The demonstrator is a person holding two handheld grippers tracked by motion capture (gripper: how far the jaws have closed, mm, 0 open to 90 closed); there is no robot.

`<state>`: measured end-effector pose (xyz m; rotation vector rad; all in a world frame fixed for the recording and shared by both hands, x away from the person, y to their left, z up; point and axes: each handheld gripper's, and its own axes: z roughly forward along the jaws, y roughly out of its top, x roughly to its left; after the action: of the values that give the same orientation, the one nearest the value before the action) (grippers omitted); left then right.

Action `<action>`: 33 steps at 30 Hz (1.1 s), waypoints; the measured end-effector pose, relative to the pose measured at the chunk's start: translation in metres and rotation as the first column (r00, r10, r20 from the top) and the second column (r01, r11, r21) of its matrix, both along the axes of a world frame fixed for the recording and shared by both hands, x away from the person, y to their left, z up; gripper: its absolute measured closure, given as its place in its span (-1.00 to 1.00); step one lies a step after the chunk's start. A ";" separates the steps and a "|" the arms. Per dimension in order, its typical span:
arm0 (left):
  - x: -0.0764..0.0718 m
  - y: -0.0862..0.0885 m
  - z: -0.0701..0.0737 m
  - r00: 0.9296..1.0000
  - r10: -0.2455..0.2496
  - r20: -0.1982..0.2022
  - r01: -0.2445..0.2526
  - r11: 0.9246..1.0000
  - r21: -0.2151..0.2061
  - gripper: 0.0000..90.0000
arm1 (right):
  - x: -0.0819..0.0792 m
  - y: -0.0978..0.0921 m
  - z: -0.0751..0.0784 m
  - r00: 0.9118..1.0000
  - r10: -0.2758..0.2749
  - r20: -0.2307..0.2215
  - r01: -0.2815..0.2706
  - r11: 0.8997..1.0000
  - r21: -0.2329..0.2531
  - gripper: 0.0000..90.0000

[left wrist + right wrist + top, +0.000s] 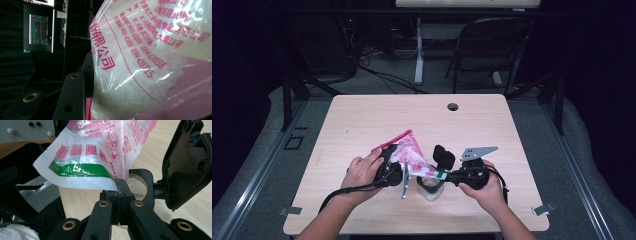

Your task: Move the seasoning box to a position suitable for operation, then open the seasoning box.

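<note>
Both tools clenched on the pink bag (409, 156): left tool (398, 161) mid-bag, right tool (120, 185) pinching its corner above the jar (430, 188).

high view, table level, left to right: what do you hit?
Person's left hand → left gripper → pink-printed bag → clear jar under the bag's corner → right gripper → person's right hand.
</note>
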<state>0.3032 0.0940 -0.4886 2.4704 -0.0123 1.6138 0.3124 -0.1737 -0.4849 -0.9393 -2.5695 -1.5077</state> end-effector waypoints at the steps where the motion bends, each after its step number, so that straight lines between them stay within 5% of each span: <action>1: 0.000 0.000 0.000 1.000 -0.001 0.003 0.001 1.000 0.004 0.37 | 0.000 0.000 0.000 1.000 0.000 -0.001 0.000 1.000 -0.001 1.00; 33: -0.002 -0.003 0.002 0.999 -0.013 0.036 0.011 0.999 0.043 0.38 | 0.005 -0.001 -0.008 1.000 -0.010 -0.018 0.010 1.000 -0.020 1.00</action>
<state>0.3008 0.0914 -0.4864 2.4674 -0.0674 1.6697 0.3176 -0.1751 -0.4925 -0.9648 -2.5756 -1.4715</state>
